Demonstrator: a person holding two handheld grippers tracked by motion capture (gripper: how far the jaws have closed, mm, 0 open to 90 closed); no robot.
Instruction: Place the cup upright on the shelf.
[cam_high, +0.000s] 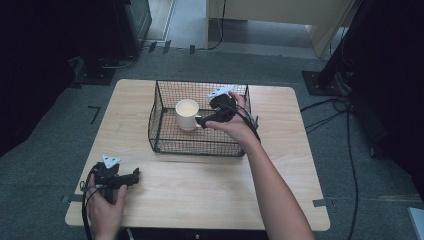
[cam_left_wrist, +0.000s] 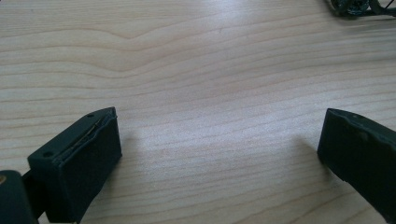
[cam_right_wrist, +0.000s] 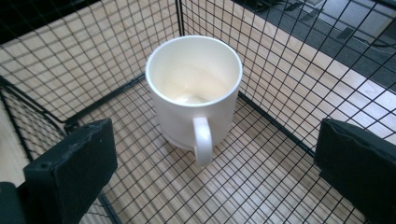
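Right gripper view: jaws gape wide around nothing, lined up on the mug's (cam_right_wrist: 194, 91) handle inside the wire basket (cam_right_wrist: 289, 70). Left gripper (cam_left_wrist: 219, 144) idles unclenched, low over the table (cam_left_wrist: 196, 60).

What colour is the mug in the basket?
The mug is plain white or cream, no pattern visible; clearest in the right gripper view.

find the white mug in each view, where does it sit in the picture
High view: the mug stands upright in the wire basket, above centre, just left of the right gripper.
Right gripper view: upper centre, handle toward the camera, open jaws either side.
Left gripper view: not in it; bare table.
Shared landmark: the basket's black mesh.
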